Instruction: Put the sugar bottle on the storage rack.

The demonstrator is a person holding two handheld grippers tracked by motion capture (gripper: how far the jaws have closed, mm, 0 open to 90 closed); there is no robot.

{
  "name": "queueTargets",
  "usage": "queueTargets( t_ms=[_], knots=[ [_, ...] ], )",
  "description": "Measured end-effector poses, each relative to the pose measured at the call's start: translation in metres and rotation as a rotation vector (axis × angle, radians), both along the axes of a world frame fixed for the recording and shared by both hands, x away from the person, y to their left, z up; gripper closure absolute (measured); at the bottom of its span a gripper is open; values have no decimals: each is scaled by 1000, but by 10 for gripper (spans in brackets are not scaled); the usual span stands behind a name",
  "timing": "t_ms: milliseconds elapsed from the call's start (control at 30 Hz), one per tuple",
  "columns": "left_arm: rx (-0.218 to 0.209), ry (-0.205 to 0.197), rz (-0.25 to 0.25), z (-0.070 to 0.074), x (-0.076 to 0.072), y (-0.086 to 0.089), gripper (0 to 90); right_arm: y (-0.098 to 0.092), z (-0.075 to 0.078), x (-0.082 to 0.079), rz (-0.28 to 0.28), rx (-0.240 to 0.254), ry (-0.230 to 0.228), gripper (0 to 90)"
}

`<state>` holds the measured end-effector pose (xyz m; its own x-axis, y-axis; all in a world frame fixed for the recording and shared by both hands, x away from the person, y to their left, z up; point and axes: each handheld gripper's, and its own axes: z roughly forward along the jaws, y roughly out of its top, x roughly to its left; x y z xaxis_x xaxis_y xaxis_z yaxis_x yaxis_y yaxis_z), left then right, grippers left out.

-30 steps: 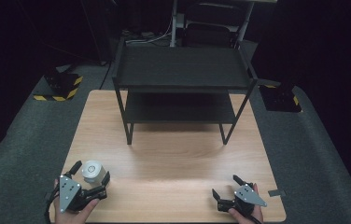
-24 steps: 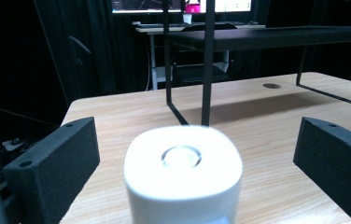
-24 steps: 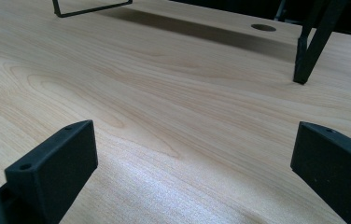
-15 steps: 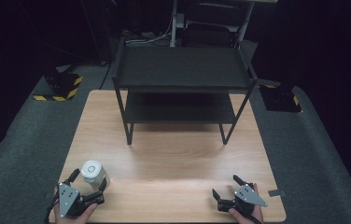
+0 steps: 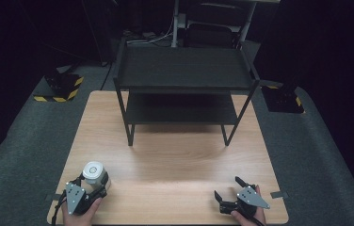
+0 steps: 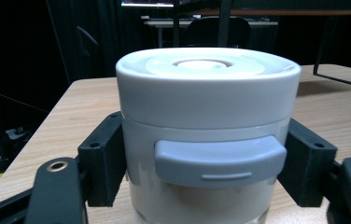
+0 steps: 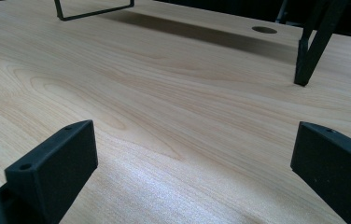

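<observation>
No readable text, label, brand or number is showing anywhere. The white jar [image 6: 208, 135] is carrying a grey tab with just a plain raised dash, and yellow-and-black hazard stripes are marking two floor blocks [image 5: 60, 87] beside the table, wordless.

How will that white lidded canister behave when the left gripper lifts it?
The canister looks rigid, so it likely won't deform. Its smooth, glossy wall may slip. The left gripper, jaws just closed, grips below the lid, so it probably stays upright.
</observation>
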<state>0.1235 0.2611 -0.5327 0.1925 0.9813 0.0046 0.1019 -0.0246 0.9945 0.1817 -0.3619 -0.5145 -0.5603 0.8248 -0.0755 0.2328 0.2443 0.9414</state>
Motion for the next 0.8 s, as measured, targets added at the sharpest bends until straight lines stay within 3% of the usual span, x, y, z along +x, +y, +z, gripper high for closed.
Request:
queueTargets(
  t_ms=[133, 333, 800],
  knots=[
    [-18, 2, -14, 2, 0, 4, 303, 0, 0, 0, 0, -1, -1, 5],
    [4, 19, -19, 8, 0, 4, 315, 0, 0, -1, 1, -3, -4, 5],
    [-16, 22, -38, 16, 1, 6, 316, -1, 0, 0, 4, 0, -4, 5]
  ],
)
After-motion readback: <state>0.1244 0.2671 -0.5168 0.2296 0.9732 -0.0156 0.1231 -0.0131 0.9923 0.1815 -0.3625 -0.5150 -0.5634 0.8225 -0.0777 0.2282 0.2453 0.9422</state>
